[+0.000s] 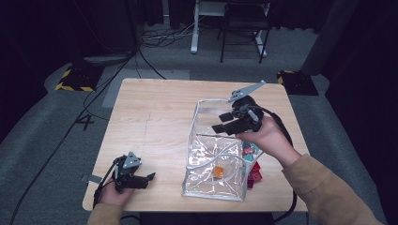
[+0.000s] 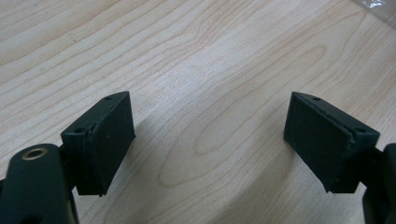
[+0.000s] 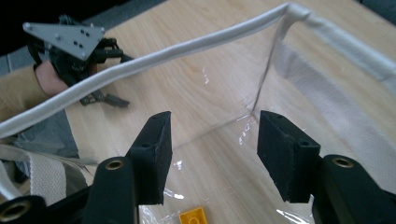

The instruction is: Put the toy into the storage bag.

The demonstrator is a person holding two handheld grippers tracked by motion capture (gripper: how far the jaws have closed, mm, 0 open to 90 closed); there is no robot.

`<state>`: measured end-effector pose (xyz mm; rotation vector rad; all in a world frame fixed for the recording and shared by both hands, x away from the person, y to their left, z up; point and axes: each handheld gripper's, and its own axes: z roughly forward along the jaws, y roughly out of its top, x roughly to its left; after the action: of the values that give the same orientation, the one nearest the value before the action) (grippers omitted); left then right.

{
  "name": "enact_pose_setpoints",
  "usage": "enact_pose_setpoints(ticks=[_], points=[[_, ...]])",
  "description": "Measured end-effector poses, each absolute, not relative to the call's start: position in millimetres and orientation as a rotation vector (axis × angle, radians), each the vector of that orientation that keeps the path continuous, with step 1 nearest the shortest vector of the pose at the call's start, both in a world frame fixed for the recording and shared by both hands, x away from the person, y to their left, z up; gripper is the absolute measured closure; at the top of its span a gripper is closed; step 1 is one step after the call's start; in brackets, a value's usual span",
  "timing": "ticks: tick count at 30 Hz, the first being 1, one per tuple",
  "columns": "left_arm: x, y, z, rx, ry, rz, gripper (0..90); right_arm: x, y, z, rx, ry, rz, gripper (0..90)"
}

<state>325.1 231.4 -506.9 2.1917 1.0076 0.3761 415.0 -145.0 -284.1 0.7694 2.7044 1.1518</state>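
- High view: a clear plastic bag with white fabric edging (image 1: pixel 217 161) stands open on the light wooden table (image 1: pixel 155 117), toward its right half. A small orange brick (image 1: pixel 218 171) lies on the bag's bottom near the front. A heap of red and teal small bricks (image 1: pixel 252 166) sits on the table just beside the bag's right wall.
- High view: the right gripper (image 1: pixel 225 123) is held by a hand above the bag's open mouth, pointing left across it, nothing between its jaws. The left gripper (image 1: pixel 149 178) rests low at the table's front left corner, well apart from the bag, pointing toward it.
- Left gripper view: both black jaws stand wide apart over bare wood grain, gripping nothing. A corner of the clear bag (image 2: pixel 376 7) shows at the top right.
- Right gripper view: the jaws stand wide apart and empty, looking down into the bag past its white rim (image 3: pixel 154 58). A yellow-orange brick (image 3: pixel 195 217) lies on the clear bottom below them, untouched. Beyond the rim, the left gripper (image 3: pixel 109 99) sits on the table.
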Motion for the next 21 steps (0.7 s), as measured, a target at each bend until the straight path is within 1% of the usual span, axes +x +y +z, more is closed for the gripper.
enact_pose_setpoints(ticks=[9, 14, 15, 21], points=[[325.2, 231.4, -506.9, 2.192, 1.007, 0.376, 16.6, 415.4, -176.2, -270.9, 0.823, 2.572, 1.267, 45.2], [325.2, 231.4, -506.9, 2.192, 1.008, 0.376, 16.6, 417.2, -197.6, -267.7, 0.858, 2.506, 1.304, 44.6], [325.2, 231.4, -506.9, 2.192, 1.007, 0.376, 16.6, 417.3, -207.0, -266.0, 0.876, 2.48, 1.318, 44.6], [325.1, 231.4, -506.9, 2.192, 1.008, 0.376, 16.6, 420.2, -230.8, -261.2, 0.919, 2.424, 1.313, 44.6]])
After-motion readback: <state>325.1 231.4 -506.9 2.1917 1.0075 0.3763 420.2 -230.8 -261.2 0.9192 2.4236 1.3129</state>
